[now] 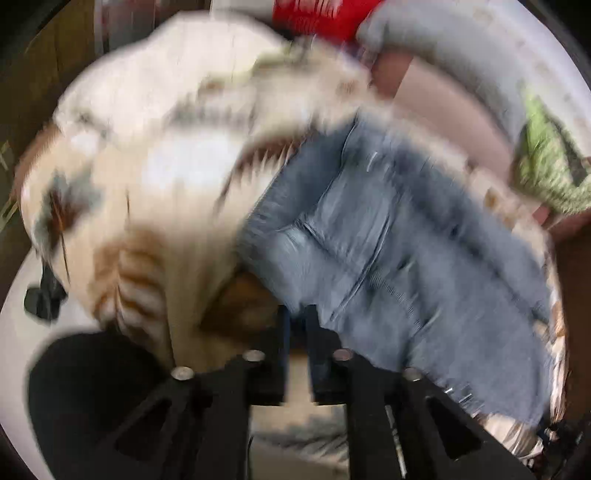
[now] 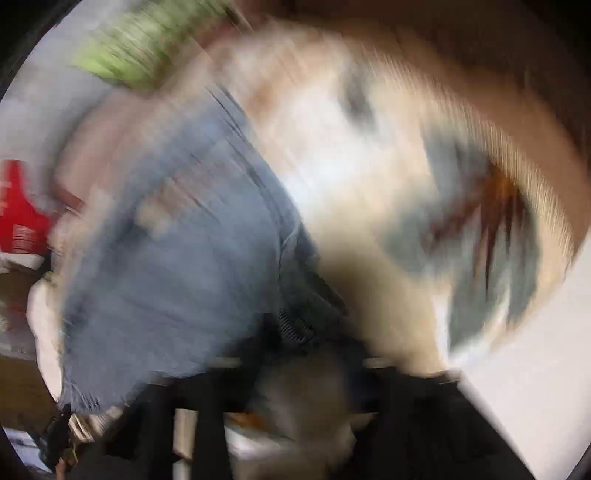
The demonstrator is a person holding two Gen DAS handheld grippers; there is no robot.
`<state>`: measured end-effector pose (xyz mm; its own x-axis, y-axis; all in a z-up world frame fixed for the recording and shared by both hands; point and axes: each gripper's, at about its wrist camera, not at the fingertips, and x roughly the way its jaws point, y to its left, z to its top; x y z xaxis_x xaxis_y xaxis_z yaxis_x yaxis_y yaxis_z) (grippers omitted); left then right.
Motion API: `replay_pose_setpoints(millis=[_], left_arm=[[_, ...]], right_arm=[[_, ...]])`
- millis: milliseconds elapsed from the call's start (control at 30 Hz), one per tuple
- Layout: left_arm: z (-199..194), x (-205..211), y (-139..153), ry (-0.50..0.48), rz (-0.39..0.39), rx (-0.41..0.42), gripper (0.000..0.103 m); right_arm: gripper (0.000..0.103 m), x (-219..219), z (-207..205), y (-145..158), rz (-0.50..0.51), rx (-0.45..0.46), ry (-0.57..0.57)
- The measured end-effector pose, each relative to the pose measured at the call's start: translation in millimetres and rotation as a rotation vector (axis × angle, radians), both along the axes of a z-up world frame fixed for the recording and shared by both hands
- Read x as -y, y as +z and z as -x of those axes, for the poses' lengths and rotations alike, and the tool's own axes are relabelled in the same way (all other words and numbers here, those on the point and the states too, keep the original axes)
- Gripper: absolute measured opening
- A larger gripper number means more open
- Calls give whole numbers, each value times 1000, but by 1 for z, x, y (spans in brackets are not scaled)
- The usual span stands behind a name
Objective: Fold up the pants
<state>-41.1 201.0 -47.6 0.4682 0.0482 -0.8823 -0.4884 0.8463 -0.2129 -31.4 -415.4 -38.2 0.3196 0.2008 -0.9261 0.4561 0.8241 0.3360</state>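
Light blue denim pants (image 1: 388,240) lie spread on a cream patterned cloth (image 1: 155,177). My left gripper (image 1: 295,321) has its black fingers nearly together at the near edge of the pants, with a narrow gap between them, and seems to pinch the denim edge. The right wrist view is heavily motion-blurred. The pants (image 2: 177,266) fill its left half and the cream cloth (image 2: 369,184) its right. My right gripper (image 2: 295,332) is a dark smear at the bottom next to the denim; how its jaws stand is unreadable.
A red item (image 1: 314,18), a grey cushion (image 1: 461,48) and a green cloth (image 1: 546,162) lie beyond the pants. A black object (image 1: 44,295) sits at the left edge. A white surface (image 2: 535,369) shows at the lower right.
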Motion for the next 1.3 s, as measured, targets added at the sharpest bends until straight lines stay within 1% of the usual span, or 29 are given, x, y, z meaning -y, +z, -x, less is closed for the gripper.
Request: replay_pose_setpoints(millis=[33,67,100,167,200,233,267,333,400,467,500,533,567,600,633,667,733,767,800,833,867,933,1033,1100,1167,1200,1233,1267,1300], left_arm=[[5,-5,-1,23,8,5,33],[10,-8,6,42,-15,32,38],[11,-9,15,51,-48,52,39],[10,-6,38,34,-111,123,52],[8,-2,48,20,-133,160,57],[5,2,56,1,-154,197,66],[0,8,62,-29,-166,231,68],[-15,19,63,-101,-160,250,69],[-33,26,50,-141,-144,221,68],[-51,29,27,-166,-109,166,69],[-57,29,12,-169,-96,131,69],[-61,30,-3,-164,-94,75,68],[-66,31,-21,-167,-105,7,70],[-65,33,-21,-178,-154,34,72],[-66,37,-17,-196,-193,37,72],[-68,39,-11,-205,-194,30,72],[-72,35,9,-207,-162,95,72],[-77,31,20,-208,-168,128,72],[-83,29,29,-204,-180,151,72],[-90,25,36,-198,-191,165,73],[-105,20,41,-193,-201,169,73],[-131,9,41,-180,-200,151,73],[-175,-5,23,-185,-163,71,73],[-190,-6,8,-189,-139,22,73],[-200,-7,-7,-185,-149,-10,73],[-204,-7,-13,-188,-149,-20,73],[-206,-6,-16,-181,-157,-23,75],[-207,-7,-17,-175,-169,-21,75],[-209,-8,-17,-176,-176,-24,75]], right_arm=[[52,4,3,8,-7,35,-19],[67,4,4,19,30,48,-15],[71,5,5,36,100,87,-23],[72,8,5,60,157,167,-48],[75,7,-2,68,135,199,-28],[76,6,-10,71,103,214,-9],[77,5,-27,71,61,227,12],[77,-3,-53,67,62,224,57],[76,-13,-87,54,147,187,116],[76,-15,-116,35,198,136,140],[70,-17,-125,28,210,119,164],[53,-20,-130,19,229,99,194],[28,-26,-135,5,277,37,230],[27,-30,-135,6,306,48,237],[27,-32,-133,8,335,55,240],[27,-36,-131,15,387,68,232],[33,-36,-130,22,433,77,219],[54,-33,-131,25,411,75,215],[79,-29,-132,29,384,89,203],[85,-21,-134,35,366,117,182],[86,-16,-135,39,359,149,156],[86,-8,-148,43,325,158,151],[86,0,-174,45,269,167,153],[86,1,-188,36,242,133,169],[86,2,-202,21,242,98,168],[74,1,-208,10,225,67,179],[59,-1,-210,3,196,48,190],[39,-5,-214,-3,202,26,197],[16,-12,-212,2,246,35,215]])
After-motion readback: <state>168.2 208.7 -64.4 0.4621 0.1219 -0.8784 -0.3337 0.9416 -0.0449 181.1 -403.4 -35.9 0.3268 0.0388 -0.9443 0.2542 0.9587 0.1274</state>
